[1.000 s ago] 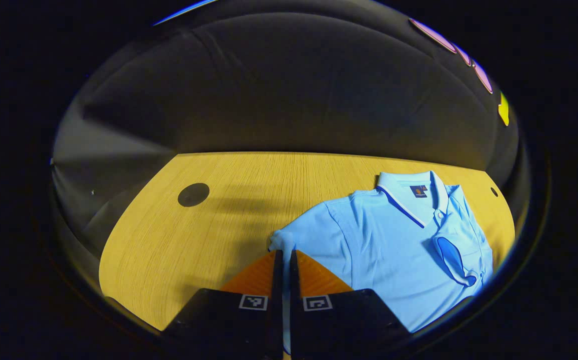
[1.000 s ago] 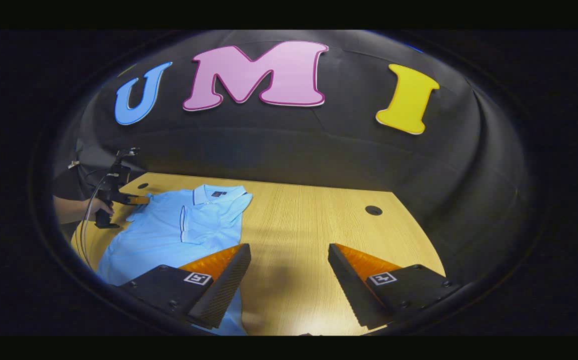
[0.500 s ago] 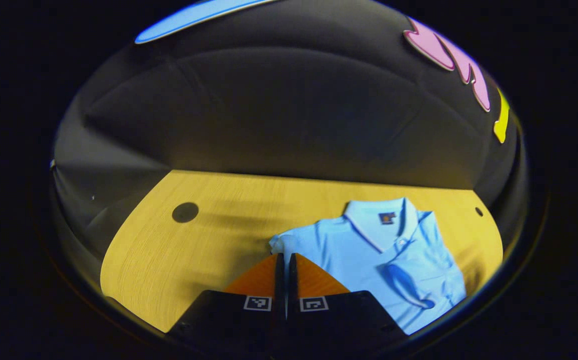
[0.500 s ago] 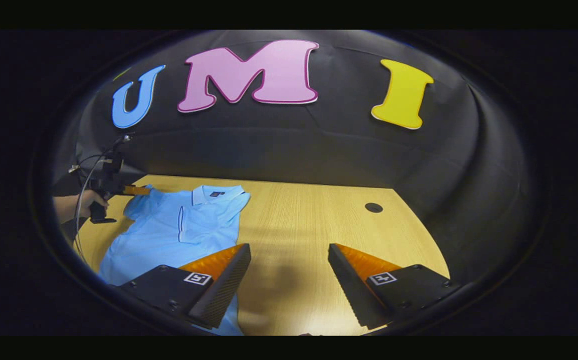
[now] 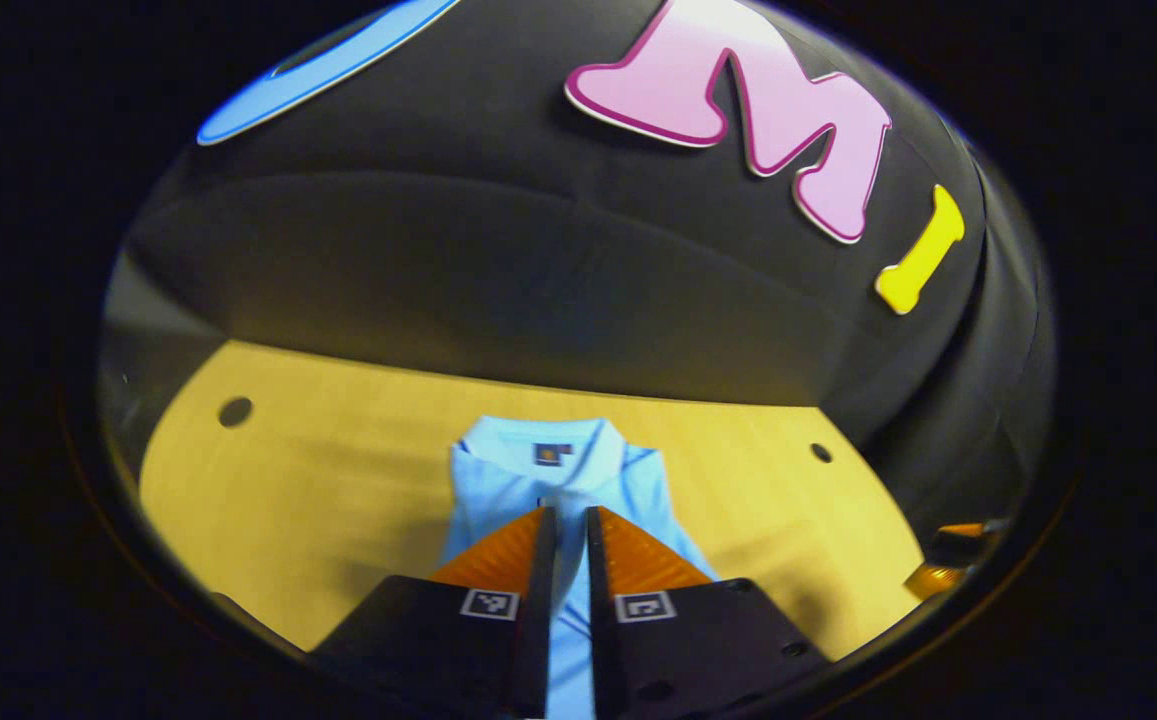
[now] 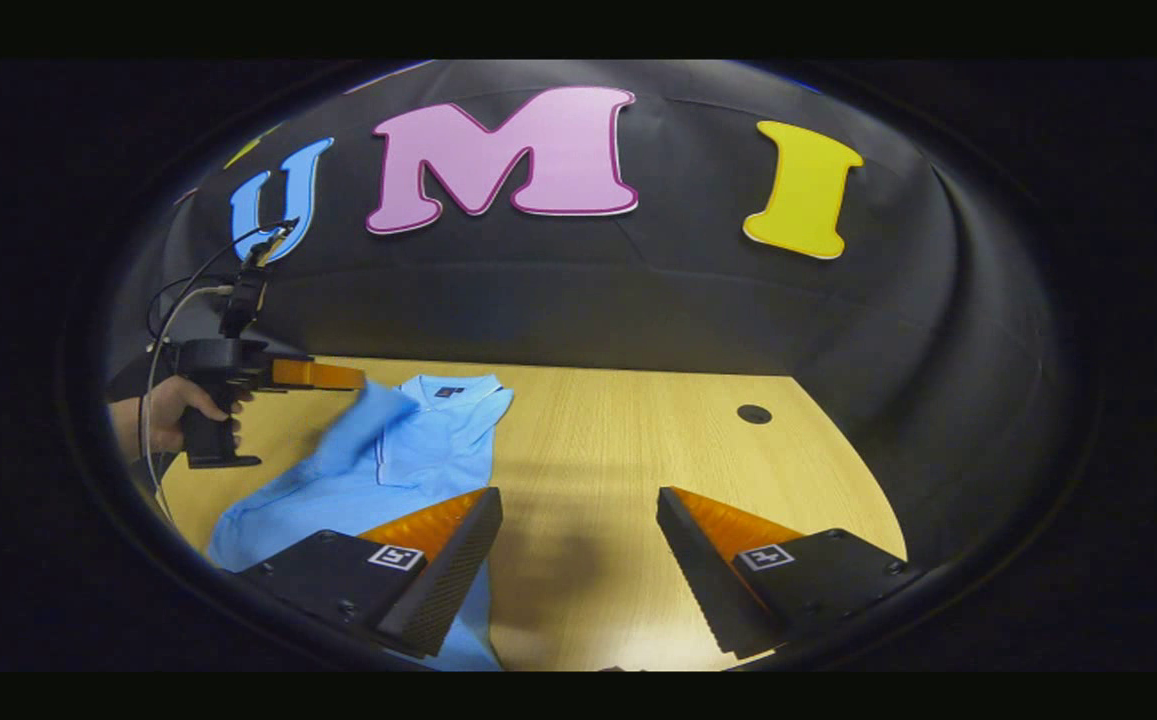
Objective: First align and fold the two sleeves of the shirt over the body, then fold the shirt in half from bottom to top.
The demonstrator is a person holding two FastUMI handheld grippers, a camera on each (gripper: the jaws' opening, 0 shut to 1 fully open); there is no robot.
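Shirt [image 6: 408,450]: one on the worktop [image 6: 638,450]; my left fingers [image 6: 323,374] pinch its sleeve [image 6: 363,420], right fingers [image 6: 578,560] spread apart.

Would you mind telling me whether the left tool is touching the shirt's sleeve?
Touching. In the right gripper view, the left tool holds the sleeve lifted off the table, its fingers closed on the cloth.

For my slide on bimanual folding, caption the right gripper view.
Left hand-held gripper lifts the light blue polo shirt's sleeve while the right hand-held gripper waits open.
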